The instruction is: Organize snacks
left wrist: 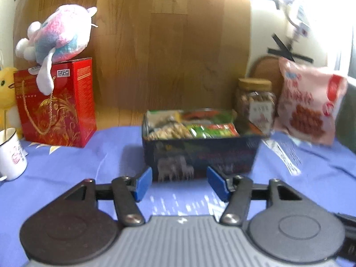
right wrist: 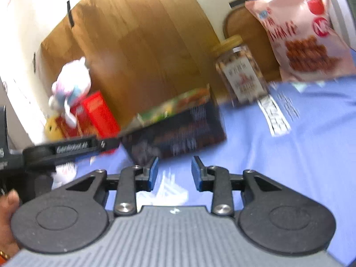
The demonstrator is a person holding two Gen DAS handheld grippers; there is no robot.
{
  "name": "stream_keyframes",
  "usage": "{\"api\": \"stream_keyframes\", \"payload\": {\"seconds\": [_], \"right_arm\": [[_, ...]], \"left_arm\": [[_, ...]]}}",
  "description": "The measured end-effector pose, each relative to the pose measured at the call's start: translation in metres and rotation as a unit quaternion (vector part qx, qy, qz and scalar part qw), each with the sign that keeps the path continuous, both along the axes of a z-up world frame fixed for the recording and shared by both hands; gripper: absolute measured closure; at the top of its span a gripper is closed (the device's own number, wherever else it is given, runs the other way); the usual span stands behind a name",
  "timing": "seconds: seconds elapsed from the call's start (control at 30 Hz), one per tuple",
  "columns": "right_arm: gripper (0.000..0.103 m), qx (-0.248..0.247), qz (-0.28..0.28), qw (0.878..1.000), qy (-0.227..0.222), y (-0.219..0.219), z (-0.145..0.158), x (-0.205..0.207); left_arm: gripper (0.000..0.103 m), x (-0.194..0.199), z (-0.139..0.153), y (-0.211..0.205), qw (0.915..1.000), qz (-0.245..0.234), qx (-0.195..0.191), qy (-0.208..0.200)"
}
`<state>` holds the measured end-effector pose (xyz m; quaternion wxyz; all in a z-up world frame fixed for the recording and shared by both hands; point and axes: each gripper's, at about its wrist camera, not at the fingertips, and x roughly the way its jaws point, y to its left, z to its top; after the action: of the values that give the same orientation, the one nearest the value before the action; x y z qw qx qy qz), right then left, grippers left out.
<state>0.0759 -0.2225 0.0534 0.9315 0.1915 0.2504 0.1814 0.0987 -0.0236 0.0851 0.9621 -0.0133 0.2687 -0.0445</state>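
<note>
A dark box (left wrist: 200,153) full of snack packets (left wrist: 209,130) stands on the blue cloth, just beyond my left gripper (left wrist: 179,184), which is open and empty. The box also shows in the right wrist view (right wrist: 178,133), ahead and left of my right gripper (right wrist: 174,173), which is open and empty. A clear jar of snacks with a tan lid (left wrist: 255,106) (right wrist: 240,75) stands behind the box on the right. A pink snack bag (left wrist: 309,102) (right wrist: 304,29) leans upright to the right of the jar.
A red gift box (left wrist: 57,104) with a pastel plush toy (left wrist: 57,40) on top stands at the far left, beside a yellow plush (left wrist: 6,89) and a white mug (left wrist: 11,155). A wooden board (left wrist: 166,44) backs the table. The other gripper's body (right wrist: 66,149) crosses the right wrist view at left.
</note>
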Motion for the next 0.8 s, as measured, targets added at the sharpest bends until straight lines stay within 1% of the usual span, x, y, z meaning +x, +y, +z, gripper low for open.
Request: {"api": "stream_keyframes", "payload": {"seconds": [0.03,0.1,0.13,0.17,0.2,0.23,0.3,0.43,0.47,0.5,0.53,0.67,0.8], "right_arm": [[0.065,0.001,0.000,1.000,0.004,-0.001,-0.002,-0.010],[0.058,0.010,-0.001,1.000,0.011,-0.005,-0.005,-0.029],[0.058,0.014,0.000,1.000,0.016,-0.006,-0.007,-0.038],[0.058,0.017,0.002,1.000,0.020,-0.007,-0.007,-0.046],[0.058,0.019,0.003,1.000,0.024,-0.008,-0.008,-0.053],[0.057,0.022,0.002,0.999,0.027,-0.010,-0.008,-0.060],[0.050,0.033,-0.002,0.999,0.033,-0.014,-0.009,-0.070],[0.048,0.058,-0.005,0.997,0.043,-0.020,-0.008,-0.088],[0.047,0.063,-0.004,0.997,0.042,-0.020,-0.008,-0.093],[0.044,0.067,-0.002,0.997,0.041,-0.020,-0.007,-0.097],[0.041,0.069,0.000,0.997,0.039,-0.019,-0.006,-0.101],[0.040,0.068,0.012,0.997,0.028,-0.015,-0.001,-0.115],[0.031,0.063,0.016,0.998,0.019,-0.012,0.004,-0.120]], "left_arm": [[0.044,-0.007,0.000,-0.004,1.0000,-0.003,0.001,0.002],[0.039,-0.024,-0.001,-0.011,1.0000,-0.006,0.006,0.003],[0.029,-0.033,-0.001,-0.014,0.9999,-0.005,0.009,0.001],[0.012,-0.041,0.000,-0.017,0.9999,-0.003,0.013,0.000],[0.005,-0.049,0.001,-0.019,0.9999,-0.001,0.016,-0.004],[0.001,-0.059,0.003,-0.022,0.9997,0.004,0.022,-0.013],[0.000,-0.074,0.004,-0.028,0.9989,0.010,0.039,-0.022],[0.000,-0.096,0.008,-0.031,0.9984,0.016,0.051,-0.020],[0.000,-0.102,0.007,-0.031,0.9983,0.019,0.053,-0.018],[0.000,-0.106,0.007,-0.031,0.9981,0.022,0.056,-0.017],[0.000,-0.111,0.007,-0.031,0.9978,0.025,0.059,-0.015],[0.000,-0.119,0.004,-0.032,0.9972,0.027,0.070,0.005],[0.000,-0.122,0.004,-0.031,0.9969,0.037,0.069,0.005]]}}
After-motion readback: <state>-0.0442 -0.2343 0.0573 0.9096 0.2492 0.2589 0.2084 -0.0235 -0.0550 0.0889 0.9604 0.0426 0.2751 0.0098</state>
